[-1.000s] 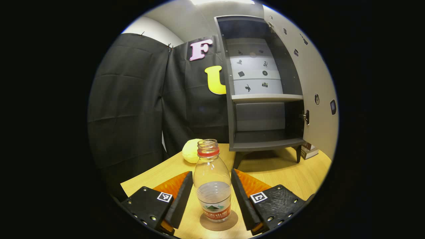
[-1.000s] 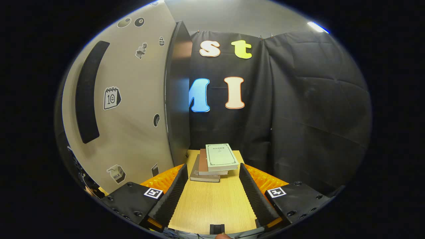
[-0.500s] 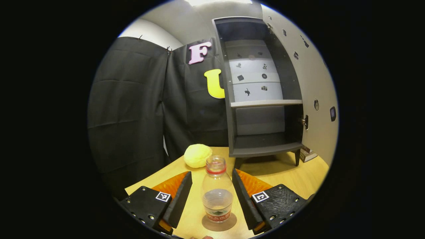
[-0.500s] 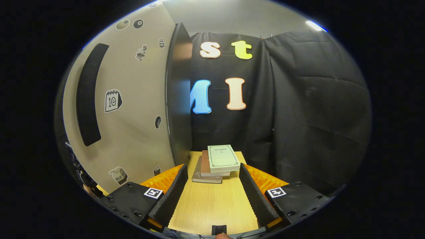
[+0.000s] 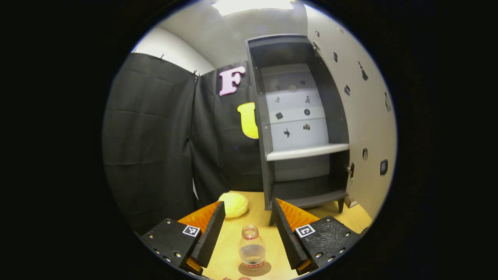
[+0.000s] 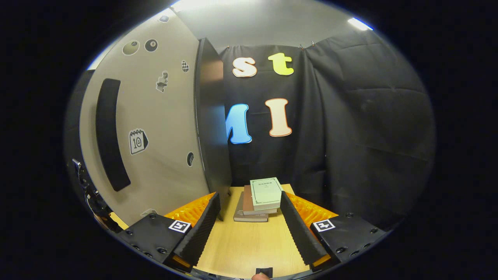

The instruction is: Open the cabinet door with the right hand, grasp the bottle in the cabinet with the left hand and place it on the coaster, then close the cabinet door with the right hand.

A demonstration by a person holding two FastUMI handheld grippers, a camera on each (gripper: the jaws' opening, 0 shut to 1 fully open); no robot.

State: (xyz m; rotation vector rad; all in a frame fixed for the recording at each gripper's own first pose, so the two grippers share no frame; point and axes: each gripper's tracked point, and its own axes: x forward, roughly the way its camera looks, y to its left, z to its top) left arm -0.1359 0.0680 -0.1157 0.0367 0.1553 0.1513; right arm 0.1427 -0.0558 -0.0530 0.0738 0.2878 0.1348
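My left gripper [image 5: 246,233] has its jaws spread wide and released, gripping nothing. The bottle [image 5: 252,249] stands upright on the coaster [image 5: 255,269] on the counter [image 5: 233,256], between my fingers but untouched. My right gripper [image 6: 249,229] is likewise open beside the open cabinet door [image 6: 163,128], facing stacked books [image 6: 258,198].

This is a staged recording booth rather than a lived-in home: black cloth [image 6: 362,128] is clipped up as walls around a light wooden table [image 6: 249,245], under a plain ceiling with a bright panel light [image 5: 251,6]. A small dark cabinet [image 5: 299,116] on short legs, its pale cabinet door [image 6: 155,128] dotted with stickers, stands on the tabletop as a prop. A stack of books [image 6: 258,198] and a yellow sponge-like ball [image 5: 234,204] add to the mock household setting.
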